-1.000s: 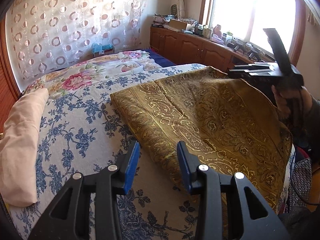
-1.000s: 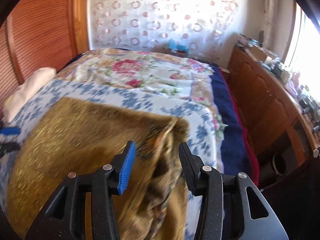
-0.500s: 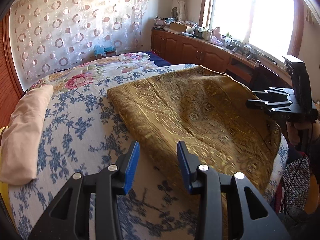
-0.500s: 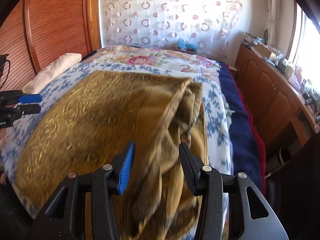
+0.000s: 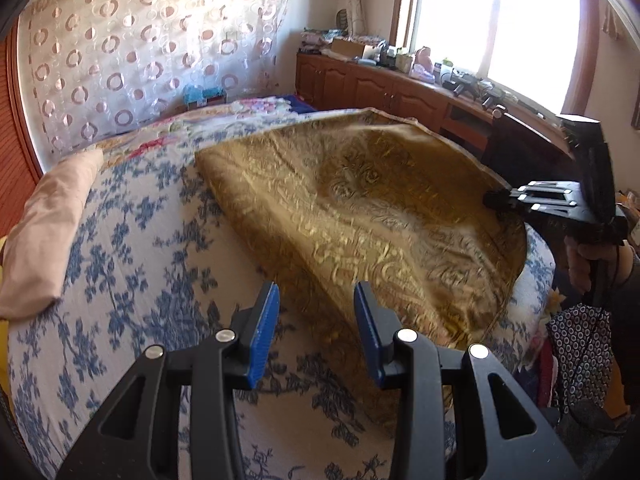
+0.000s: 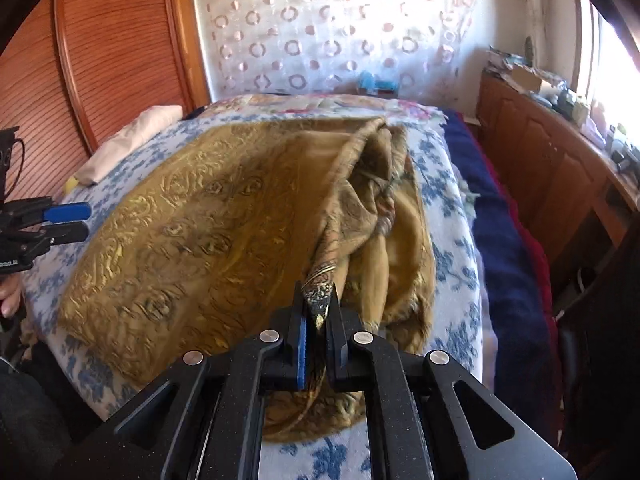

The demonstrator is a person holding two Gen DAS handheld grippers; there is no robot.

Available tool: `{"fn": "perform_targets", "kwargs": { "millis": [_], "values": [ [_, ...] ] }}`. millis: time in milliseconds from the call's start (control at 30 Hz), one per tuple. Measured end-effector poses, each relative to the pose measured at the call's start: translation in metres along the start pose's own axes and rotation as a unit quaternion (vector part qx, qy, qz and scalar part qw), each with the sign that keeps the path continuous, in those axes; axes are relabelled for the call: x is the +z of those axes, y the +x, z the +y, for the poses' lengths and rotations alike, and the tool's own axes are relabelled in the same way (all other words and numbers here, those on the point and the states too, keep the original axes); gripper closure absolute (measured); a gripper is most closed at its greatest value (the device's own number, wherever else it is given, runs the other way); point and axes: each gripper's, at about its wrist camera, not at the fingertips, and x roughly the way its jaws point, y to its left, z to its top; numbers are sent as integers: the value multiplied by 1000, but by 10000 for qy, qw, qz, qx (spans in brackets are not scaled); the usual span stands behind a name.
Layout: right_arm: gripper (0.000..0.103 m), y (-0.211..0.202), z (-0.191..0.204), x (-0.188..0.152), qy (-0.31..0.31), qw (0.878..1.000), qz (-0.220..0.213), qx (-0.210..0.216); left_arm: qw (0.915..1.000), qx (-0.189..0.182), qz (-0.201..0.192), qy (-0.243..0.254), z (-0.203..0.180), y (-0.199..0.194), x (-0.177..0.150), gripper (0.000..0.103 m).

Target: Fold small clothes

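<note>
Gold cloth (image 6: 208,220) corner now pinched by right gripper (image 6: 316,320) | left gripper (image 5: 316,320) still apart, empty

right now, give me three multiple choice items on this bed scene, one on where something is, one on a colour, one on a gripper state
1. Where does the pale pillow lie relative to the gold cloth?
A. on top of it
B. apart from it, by the wooden headboard
C. on the floor

2. What colour is the floral print on the bedspread under the cloth?
A. blue on white
B. green on black
C. plain grey

3. What state is the right gripper in?
A. wide open over the cloth
B. shut on nothing
C. shut on a corner of the cloth

Answers:
1 B, bedspread shows between pillow and cloth.
2 A, blue flowers on white surround the cloth.
3 C, a patterned cloth corner is pinched between its pads, while the left gripper stands open with nothing pressed.
</note>
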Motion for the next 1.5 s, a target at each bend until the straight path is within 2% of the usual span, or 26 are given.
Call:
{"fn": "perform_targets", "kwargs": {
  "millis": [133, 300, 367, 400, 433, 500, 900, 1033, 1167, 1233, 1300, 1500],
  "values": [
    [99, -14, -21, -5, 393, 9990, -151, -114, 10000, 30, -1, -38, 1, -1, -4, 66],
    [96, -7, -26, -13, 686, 9976, 19, -19, 10000, -52, 9, -73, 0, 0, -8, 66],
    [85, -9, -22, -12, 635, 9979, -29, -146, 9998, -103, 63, -134, 0, 4, -9, 66],
    [75, -10, -22, -12, 635, 9978, -49, -183, 9997, -140, 97, -157, 0, 5, -10, 66],
    [60, -11, -21, -12, 649, 9976, -68, -217, 9996, -179, 136, -174, 0, 7, -11, 66],
    [47, -13, -20, -13, 669, 9974, -108, -242, 9994, -217, 168, -193, -2, 9, -14, 66],
    [45, 3, -21, -31, 717, 9966, 147, -369, 9967, -580, 453, -347, -9, 17, -33, 66],
    [44, 0, -21, -30, 728, 9965, 113, -399, 9975, -514, 414, -264, -15, 15, -37, 66],
    [42, -12, -22, -25, 741, 9959, -71, -508, 9966, -641, 390, -328, -14, 13, -38, 66],
    [35, -20, -22, -22, 800, 9951, -189, -543, 9960, -774, 367, -241, -17, 12, -41, 83],
    [34, -29, -19, -19, 784, 9949, -346, -533, 9965, -775, 241, -197, -19, 7, -40, 93],
    [30, -50, 2, -9, 525, 9955, -661, -440, 9933, -1077, -309, -269, -22, -19, -21, 99]
  ]
}}
